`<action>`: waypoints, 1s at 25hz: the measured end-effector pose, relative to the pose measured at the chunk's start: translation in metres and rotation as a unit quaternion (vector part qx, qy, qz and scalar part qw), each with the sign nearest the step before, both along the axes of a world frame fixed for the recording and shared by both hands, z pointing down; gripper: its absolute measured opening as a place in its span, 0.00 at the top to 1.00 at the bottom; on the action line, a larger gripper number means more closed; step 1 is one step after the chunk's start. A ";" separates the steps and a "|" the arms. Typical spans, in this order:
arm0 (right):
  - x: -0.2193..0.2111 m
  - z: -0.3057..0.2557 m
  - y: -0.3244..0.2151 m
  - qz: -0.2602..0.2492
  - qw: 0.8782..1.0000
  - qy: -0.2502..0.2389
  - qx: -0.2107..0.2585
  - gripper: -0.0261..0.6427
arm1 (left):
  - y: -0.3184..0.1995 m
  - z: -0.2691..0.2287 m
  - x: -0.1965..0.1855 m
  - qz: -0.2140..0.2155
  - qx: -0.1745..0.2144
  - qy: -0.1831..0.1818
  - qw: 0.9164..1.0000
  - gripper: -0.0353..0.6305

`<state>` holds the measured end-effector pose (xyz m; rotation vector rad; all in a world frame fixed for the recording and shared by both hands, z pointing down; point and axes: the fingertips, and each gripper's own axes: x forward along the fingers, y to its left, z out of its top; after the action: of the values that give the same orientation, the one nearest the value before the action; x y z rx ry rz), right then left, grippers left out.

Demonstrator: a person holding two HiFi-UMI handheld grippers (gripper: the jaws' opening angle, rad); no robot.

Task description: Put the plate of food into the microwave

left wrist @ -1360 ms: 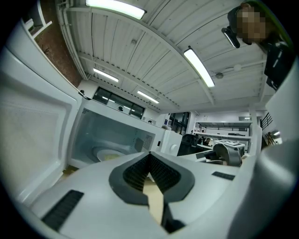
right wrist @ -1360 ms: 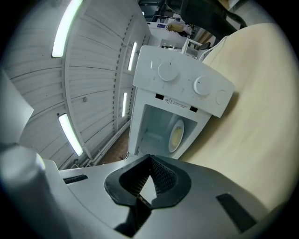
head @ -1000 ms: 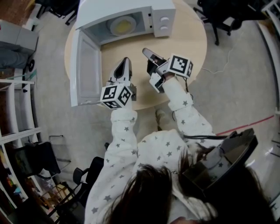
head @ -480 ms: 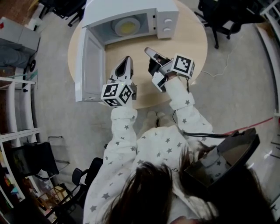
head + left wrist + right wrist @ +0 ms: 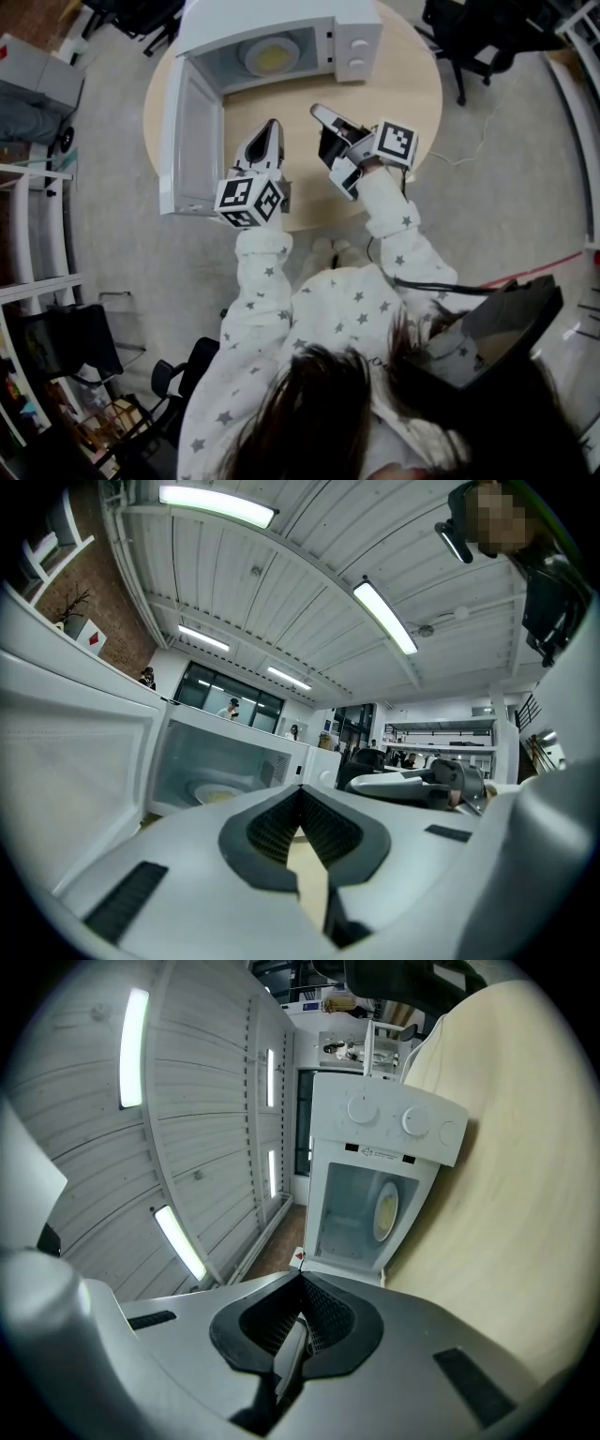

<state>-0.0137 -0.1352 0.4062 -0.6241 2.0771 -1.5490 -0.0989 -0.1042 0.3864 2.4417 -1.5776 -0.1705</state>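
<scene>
The white microwave [image 5: 281, 21] stands at the far side of the round wooden table [image 5: 412, 89], with its door [image 5: 187, 141] swung wide open to the left. Inside it the plate of yellow food [image 5: 270, 56] rests on the turntable; the plate [image 5: 214, 795] also shows in the left gripper view and, turned sideways, the plate [image 5: 386, 1211] shows in the right gripper view. My left gripper [image 5: 272, 127] hovers over the table in front of the open cavity, shut and holding nothing. My right gripper [image 5: 316, 110] is beside it, below the control panel [image 5: 354, 39], shut and holding nothing.
The open door overhangs the table's left edge. Black office chairs [image 5: 473, 28] stand beyond the table at the upper right. White shelving [image 5: 37, 234] lines the left side, with a grey cabinet [image 5: 33, 80] above it. A red line [image 5: 534, 267] crosses the grey floor.
The head view has shifted a little, so the microwave sits slightly further right in the picture. Both grippers stay shut and nearly still; the plate stays inside the microwave.
</scene>
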 end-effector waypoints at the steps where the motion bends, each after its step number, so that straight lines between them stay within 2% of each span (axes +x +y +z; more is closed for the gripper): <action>1: 0.001 0.000 0.001 -0.001 1.000 -0.001 0.001 0.95 | 0.000 -0.001 0.001 0.001 0.001 0.000 1.000 0.95; 25: -0.002 -0.002 0.006 -0.019 1.000 -0.023 0.004 0.95 | -0.003 -0.002 0.005 0.009 0.001 -0.005 1.000 0.95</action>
<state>-0.0152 -0.1288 0.4038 -0.5435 2.0716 -1.5611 -0.0942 -0.1073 0.3841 2.4614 -1.5607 -0.1563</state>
